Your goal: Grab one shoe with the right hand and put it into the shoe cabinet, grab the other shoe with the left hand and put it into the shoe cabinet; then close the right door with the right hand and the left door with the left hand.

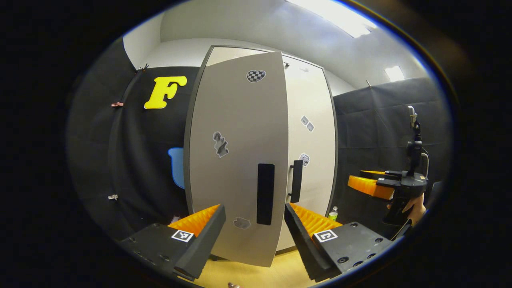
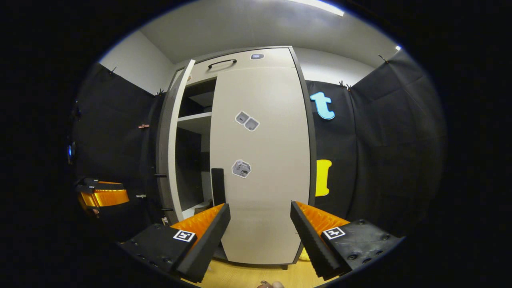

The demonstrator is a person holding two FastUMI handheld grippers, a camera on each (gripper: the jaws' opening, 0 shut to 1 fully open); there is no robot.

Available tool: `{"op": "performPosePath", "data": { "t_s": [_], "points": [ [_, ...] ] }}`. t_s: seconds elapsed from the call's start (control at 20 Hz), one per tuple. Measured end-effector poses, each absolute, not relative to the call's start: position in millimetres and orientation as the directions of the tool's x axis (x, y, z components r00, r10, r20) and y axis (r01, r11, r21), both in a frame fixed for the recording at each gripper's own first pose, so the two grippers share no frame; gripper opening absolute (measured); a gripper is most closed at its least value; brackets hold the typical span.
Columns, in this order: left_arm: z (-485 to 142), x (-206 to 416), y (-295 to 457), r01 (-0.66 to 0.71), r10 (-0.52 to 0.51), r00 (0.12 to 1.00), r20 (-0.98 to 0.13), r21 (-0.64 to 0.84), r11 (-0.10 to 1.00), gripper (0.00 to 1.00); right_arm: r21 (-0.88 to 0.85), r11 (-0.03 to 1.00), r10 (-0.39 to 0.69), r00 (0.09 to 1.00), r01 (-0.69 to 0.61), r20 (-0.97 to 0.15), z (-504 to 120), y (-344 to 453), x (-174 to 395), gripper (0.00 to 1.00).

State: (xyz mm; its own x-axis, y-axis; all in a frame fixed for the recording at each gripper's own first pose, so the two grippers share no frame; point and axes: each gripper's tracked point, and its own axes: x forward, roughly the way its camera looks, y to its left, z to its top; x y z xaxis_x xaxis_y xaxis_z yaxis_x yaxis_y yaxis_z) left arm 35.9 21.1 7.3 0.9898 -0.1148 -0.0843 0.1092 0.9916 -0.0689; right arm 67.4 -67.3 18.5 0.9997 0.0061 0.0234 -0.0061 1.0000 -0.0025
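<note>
Writing and labels: none I can read. There are small stickers on both doors, one of them a checkered heart [image 1: 256, 75] high on the left door, too small or blurred to make out. A square black-and-white marker [image 1: 183, 235] sits on each finger of my grippers.

Left gripper [image 1: 255, 228]: my fingers are spread wide with nothing between them. They point straight at the left door [image 1: 238, 160], low, just under its handle.

Left door: it stands partly swung out from the shoe cabinet [image 2: 280, 54], and its free edge comes toward me. The long dark left handle [image 1: 265, 194] runs upright near that edge, just above the gap between my fingers. I cannot tell whether the fingers touch the panel.

Right gripper [image 2: 260, 232]: wide open too, gripping nothing. It faces the lower part of the right door [image 2: 260, 160].

Right door: it lies flat against the cabinet front and looks shut. Its dark right handle [image 2: 217, 186] sits at the door's left edge, above my left finger.

Cabinet inside: in the right gripper view I see a pale shelf [image 2: 195, 122] through the open left side, and dark space below it.

Shoes: I cannot make them out inside.

Other hand: in the left gripper view, my right gripper shows far right, held in my hand [image 1: 416, 208], well apart from the doors.

Floor: light wood floor [image 1: 280, 272] under the cabinet.
</note>
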Motion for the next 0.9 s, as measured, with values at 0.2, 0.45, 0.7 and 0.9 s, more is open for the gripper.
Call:
{"op": "performPosePath", "data": {
  "t_s": [0.2,0.45,0.7,0.9],
  "points": [
    [6.0,21.6,21.8,0.13,-0.135,0.987,-0.088,-0.059,0.99,0.93,0.002,1.0,-0.004,1.0,0.004,0.023,21.2,-53.2,46.4,1.0],
    [7.9,8.8,22.4,0.165,-0.171,0.982,-0.083,-0.073,0.984,0.93,0.006,1.0,-0.026,1.0,0.026,0.007,19.2,-41.2,22.3,1.0],
    [5.7,3.2,23.6,0.177,-0.184,0.979,-0.088,-0.084,0.981,0.94,-0.008,0.999,-0.037,0.999,0.037,-0.001,19.4,-35.8,9.2,0.99],
    [7.7,5.3,25.3,0.179,-0.185,0.979,-0.083,-0.074,0.981,0.93,-0.019,0.999,-0.03,1.0,0.029,-0.006,19.7,-32.0,11.0,0.99]
  ]
}}
